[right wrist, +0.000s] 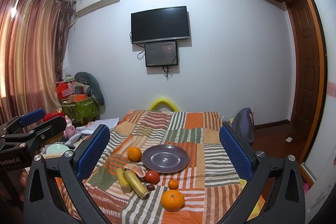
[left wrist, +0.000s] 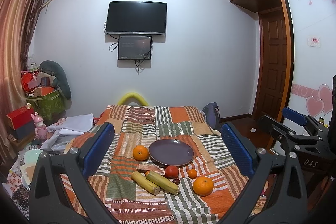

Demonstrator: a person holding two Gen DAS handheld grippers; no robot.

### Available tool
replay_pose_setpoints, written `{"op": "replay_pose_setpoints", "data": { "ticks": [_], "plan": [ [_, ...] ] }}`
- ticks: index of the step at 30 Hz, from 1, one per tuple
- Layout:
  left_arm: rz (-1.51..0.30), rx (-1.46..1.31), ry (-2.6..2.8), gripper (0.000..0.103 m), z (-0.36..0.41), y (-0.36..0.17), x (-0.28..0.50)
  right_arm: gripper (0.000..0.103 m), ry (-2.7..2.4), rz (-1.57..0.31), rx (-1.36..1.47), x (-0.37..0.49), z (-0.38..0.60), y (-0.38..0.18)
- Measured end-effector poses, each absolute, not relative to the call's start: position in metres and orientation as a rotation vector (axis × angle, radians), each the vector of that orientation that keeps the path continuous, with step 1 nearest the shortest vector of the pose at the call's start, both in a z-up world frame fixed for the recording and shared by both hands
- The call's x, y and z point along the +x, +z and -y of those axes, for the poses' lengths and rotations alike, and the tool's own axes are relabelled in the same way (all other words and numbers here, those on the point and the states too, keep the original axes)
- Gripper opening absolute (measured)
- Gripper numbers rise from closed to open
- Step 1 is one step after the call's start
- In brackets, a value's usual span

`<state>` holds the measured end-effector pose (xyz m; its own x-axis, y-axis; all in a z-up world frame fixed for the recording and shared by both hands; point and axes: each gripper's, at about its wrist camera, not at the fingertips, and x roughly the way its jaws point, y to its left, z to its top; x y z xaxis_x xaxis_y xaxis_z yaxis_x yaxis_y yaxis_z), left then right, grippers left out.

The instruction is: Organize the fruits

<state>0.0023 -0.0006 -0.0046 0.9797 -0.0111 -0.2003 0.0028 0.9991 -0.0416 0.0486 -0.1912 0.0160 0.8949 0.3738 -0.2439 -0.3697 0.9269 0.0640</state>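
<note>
status: not started, as judged from the layout. the purple plate point(left wrist: 171, 152) lies empty on the patchwork-covered bed point(left wrist: 184, 119), and every fruit rests loose on the cloth around its near rim.

left tongs point(left wrist: 168, 148): spread wide, holding nothing, raised above the bed. right tongs point(right wrist: 166, 152): likewise spread wide and empty.

items outstanding:
- large orange point(left wrist: 203, 185), nearest the cameras, right of the group; a second orange point(left wrist: 140, 152) just beside the plate's left rim. both round with dimpled skin.
- small tangerine point(left wrist: 192, 173) between the large orange and the plate.
- tomato point(left wrist: 171, 171), smooth, glossy red, close to the plate's near edge.
- two sugarcane pieces point(left wrist: 155, 182), stiff yellow-green cylinders with cut ends, lying side by side at a slant.
- a pinkish wedge point(left wrist: 150, 168), possibly a pomelo segment, behind the cane; identity uncertain.
- a small dark fruit point(left wrist: 176, 181), perhaps a jujube, beside the cane end.

plate: glazed, shallow, round, apparently ceramic. cover: soft woven fabric in striped orange, green and tan blocks, slightly wrinkled.
</note>
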Motion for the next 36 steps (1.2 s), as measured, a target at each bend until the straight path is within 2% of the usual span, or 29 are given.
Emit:
{"op": "replay_pose_setpoints", "data": {
  "ticks": [36],
  "plan": [
    [-0.200,-0.057,-0.020,0.103,-0.0048,-0.0041,0.0009,0.103,0.385,-0.248,0.001,0.0458,0.1862,0.0212]
  ]
}}
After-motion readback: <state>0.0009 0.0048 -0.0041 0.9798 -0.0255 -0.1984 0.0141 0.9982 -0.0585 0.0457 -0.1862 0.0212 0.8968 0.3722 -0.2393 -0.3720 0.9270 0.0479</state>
